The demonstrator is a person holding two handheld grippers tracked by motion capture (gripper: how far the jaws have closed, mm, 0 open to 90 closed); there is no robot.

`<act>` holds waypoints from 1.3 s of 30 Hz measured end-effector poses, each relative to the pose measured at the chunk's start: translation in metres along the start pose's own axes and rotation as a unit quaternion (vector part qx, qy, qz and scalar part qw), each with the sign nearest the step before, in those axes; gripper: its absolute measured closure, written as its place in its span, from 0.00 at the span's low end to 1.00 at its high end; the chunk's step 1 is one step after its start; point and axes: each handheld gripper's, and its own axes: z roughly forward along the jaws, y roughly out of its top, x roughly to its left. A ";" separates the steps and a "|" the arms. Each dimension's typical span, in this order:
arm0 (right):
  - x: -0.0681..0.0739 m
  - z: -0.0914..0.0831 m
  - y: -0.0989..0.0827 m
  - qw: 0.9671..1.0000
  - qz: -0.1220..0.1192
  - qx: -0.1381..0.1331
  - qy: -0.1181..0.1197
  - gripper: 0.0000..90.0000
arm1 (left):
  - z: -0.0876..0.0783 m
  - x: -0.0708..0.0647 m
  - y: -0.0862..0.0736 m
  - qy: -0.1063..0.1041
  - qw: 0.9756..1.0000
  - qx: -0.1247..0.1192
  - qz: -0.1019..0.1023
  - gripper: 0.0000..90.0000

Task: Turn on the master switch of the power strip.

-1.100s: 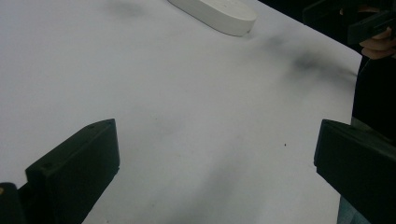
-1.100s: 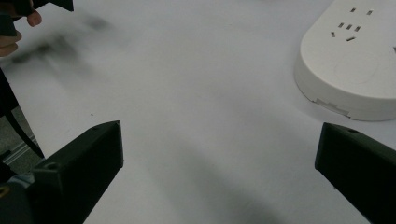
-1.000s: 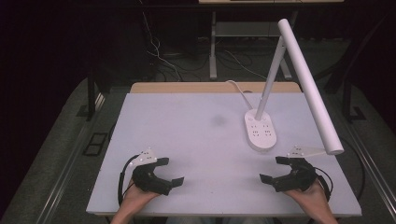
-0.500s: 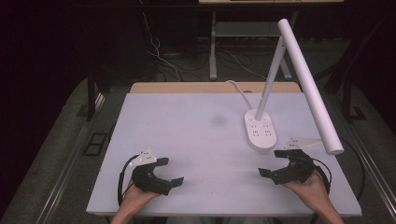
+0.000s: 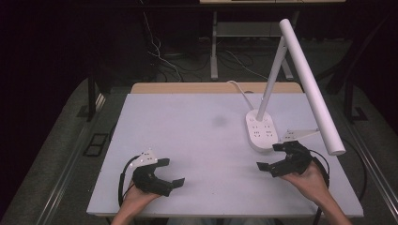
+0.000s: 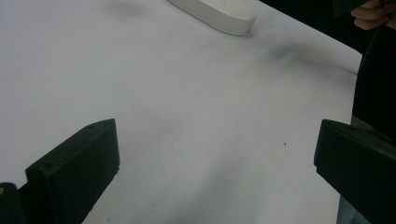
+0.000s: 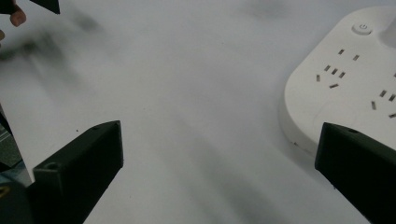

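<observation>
High view: a white table (image 5: 206, 140) stands in a dark room — cables (image 5: 159, 58) trail on the floor behind. Left gripper (image 5: 170, 174) and right gripper (image 5: 271, 157) rest near the front edge, jaws spread, empty. Lamp base (image 5: 261, 131) — with sockets — sits beside the right gripper.

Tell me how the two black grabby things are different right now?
The right gripper sits close beside the white lamp base, while the left gripper is far from it, near the table's front-left corner. The right gripper is a little farther from the front edge than the left gripper. Both are black, hand-held, open and holding nothing.
</observation>
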 end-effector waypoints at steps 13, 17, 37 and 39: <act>-0.005 0.002 0.024 1.000 -0.018 0.007 -0.006 0.01 | 0.000 0.001 0.000 0.001 1.000 -0.002 -0.002 0.00; -0.007 0.006 0.033 0.999 -0.030 0.018 -0.011 0.01 | 0.000 0.001 0.000 -0.002 1.000 -0.002 0.001 0.00; -0.013 0.018 0.066 0.997 -0.053 0.041 -0.026 0.01 | -0.001 0.001 0.000 0.000 1.000 -0.002 -0.001 0.00; -0.013 0.018 0.068 0.997 -0.057 0.041 -0.027 0.01 | -0.001 0.001 0.000 0.000 1.000 -0.002 -0.001 0.00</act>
